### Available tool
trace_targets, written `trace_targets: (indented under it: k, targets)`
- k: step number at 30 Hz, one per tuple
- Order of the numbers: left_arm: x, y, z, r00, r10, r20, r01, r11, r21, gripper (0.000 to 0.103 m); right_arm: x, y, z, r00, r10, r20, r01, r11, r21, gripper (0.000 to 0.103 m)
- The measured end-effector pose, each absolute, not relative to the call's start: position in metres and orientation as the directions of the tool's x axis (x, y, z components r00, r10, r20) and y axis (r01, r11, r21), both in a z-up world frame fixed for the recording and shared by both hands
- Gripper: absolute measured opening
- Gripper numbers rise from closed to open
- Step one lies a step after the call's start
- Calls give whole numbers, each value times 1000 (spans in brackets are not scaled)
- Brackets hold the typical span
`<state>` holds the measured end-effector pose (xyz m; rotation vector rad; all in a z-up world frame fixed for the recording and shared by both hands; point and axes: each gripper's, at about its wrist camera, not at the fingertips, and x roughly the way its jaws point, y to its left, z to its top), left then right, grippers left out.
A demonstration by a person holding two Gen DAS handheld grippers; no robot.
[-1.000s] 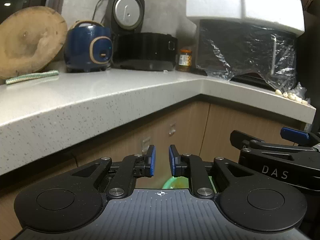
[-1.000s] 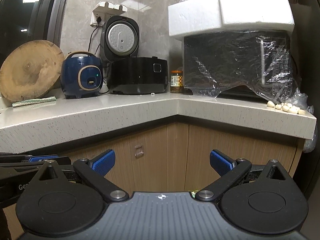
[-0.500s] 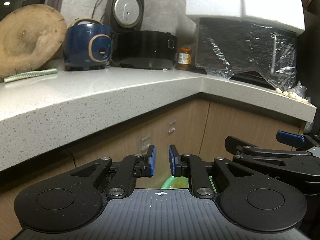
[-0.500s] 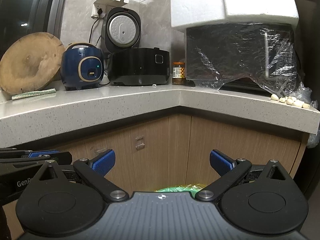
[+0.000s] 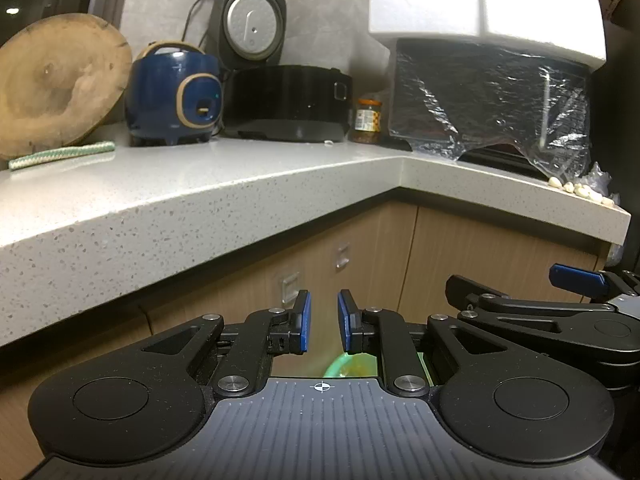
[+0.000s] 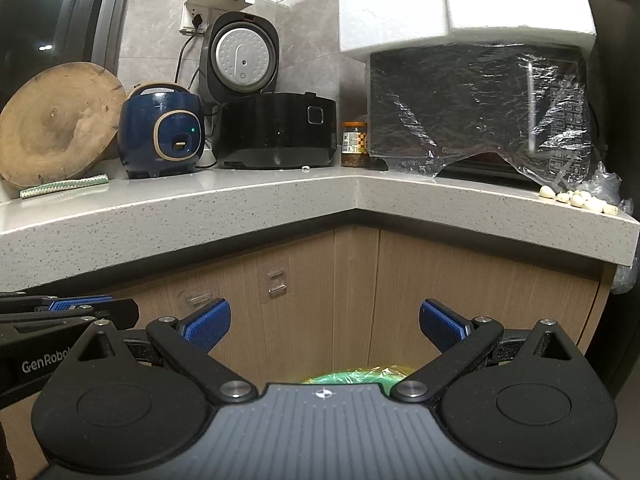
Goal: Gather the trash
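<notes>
Green trash bag (image 6: 354,374): low before the cabinet, below both grippers, mostly hidden; right gripper (image 6: 325,320) spread wide above it; left gripper (image 5: 323,322) narrowly parted, empty, beside it.

Two cookers (image 6: 160,132) (image 6: 276,132), one jar (image 6: 354,144), one round board (image 6: 56,128), two tools (image 6: 324,320) (image 5: 323,322)

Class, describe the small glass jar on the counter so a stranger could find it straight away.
Start at the inner corner of the grey speckled countertop. There, between the black cooker and the plastic-wrapped oven, stands the jar. It is far the smallest of the three, with an orange lid and a yellow label.
</notes>
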<state>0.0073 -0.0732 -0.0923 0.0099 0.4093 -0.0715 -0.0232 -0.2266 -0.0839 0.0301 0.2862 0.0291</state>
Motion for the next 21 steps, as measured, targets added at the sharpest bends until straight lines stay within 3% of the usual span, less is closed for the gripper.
trace_targets:
  k: [21]
  targets:
    - [9,-67,-92,919,-36,-394,39,999,0,19,-23,-226,-84,958,39,-286,-30,999,35,101]
